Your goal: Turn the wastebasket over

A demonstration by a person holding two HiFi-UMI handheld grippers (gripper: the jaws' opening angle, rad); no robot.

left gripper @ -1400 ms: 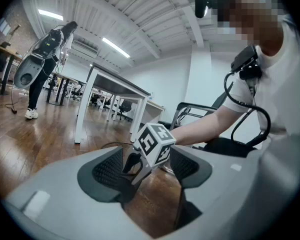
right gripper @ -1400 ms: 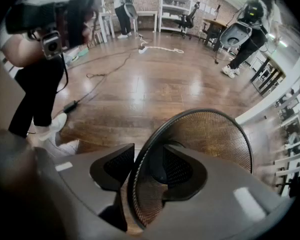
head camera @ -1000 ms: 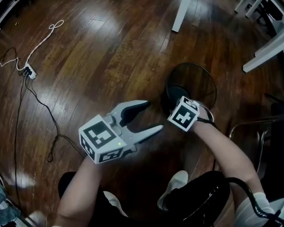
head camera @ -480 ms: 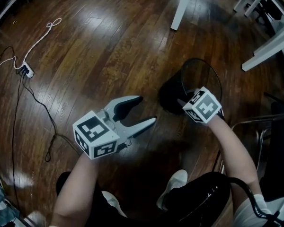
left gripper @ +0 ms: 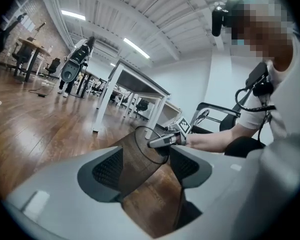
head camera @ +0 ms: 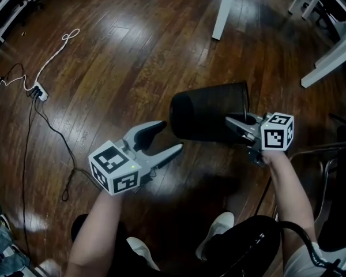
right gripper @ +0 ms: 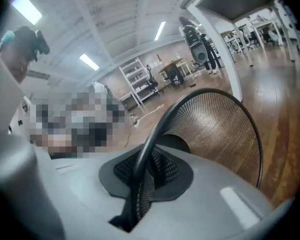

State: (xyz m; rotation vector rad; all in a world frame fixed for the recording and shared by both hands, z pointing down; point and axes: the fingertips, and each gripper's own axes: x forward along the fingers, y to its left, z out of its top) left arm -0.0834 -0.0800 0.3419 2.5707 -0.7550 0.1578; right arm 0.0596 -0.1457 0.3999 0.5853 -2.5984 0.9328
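Note:
The black mesh wastebasket (head camera: 207, 119) hangs off the wooden floor, tipped onto its side, with its base toward the left and its mouth toward the right. My right gripper (head camera: 235, 123) is shut on the basket's rim; in the right gripper view the rim wire (right gripper: 155, 129) runs between the jaws (right gripper: 140, 179). My left gripper (head camera: 167, 137) stands open, low and left of the basket's base, holding nothing. In the left gripper view the wastebasket (left gripper: 135, 156) lies just beyond the open jaws (left gripper: 147, 166), with the right gripper (left gripper: 159, 142) clamped on its rim.
White table legs (head camera: 224, 10) (head camera: 328, 59) stand at the top and upper right. A power strip with cables (head camera: 37, 90) lies on the floor at the left. A chair frame (head camera: 311, 154) is at the right, and the person's shoes (head camera: 216, 235) are below.
The right gripper has risen with the wastebasket, lifting it from upright on the floor and rolling it onto its side. The left gripper drifted slightly down and stayed open.

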